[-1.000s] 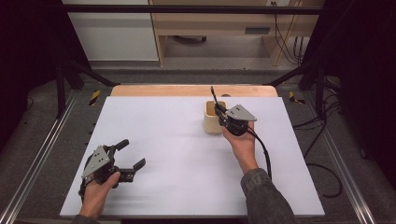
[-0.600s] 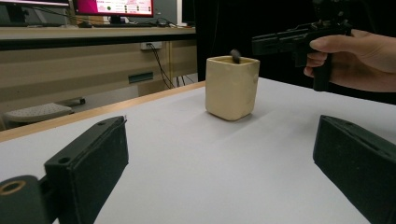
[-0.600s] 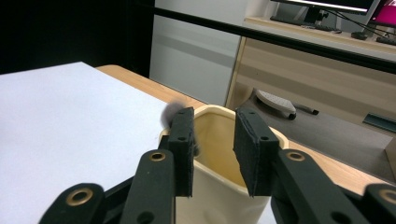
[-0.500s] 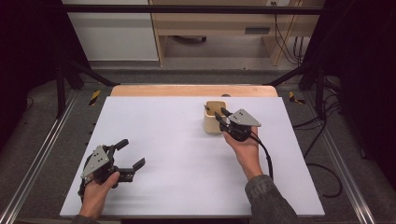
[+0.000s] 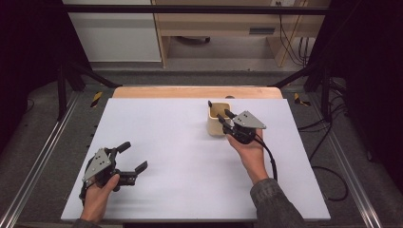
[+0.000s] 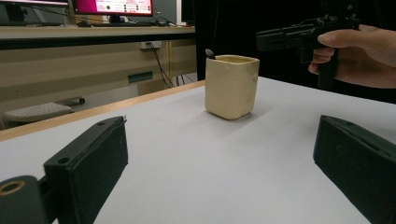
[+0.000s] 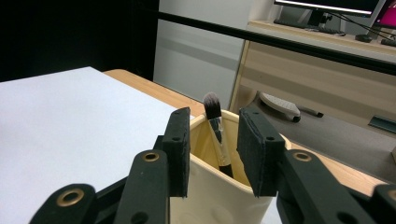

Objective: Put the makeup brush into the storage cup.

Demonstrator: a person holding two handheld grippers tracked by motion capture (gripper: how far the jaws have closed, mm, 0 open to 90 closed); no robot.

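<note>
The brush (image 7: 215, 135) stands in the cup (image 5: 217, 122) near the tabletop's far edge, leaning bristles-up, just released between the right gripper's (image 7: 214, 151) opening fingers. The left gripper (image 5: 133, 159) rests spread, empty.

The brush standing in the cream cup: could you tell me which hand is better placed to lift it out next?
Right. Its tool, whose jaws have just been opening, sits at the cup rim with the brush between the pads, ungripped. The left tool rests open near the table's front left corner, far from it.
</note>
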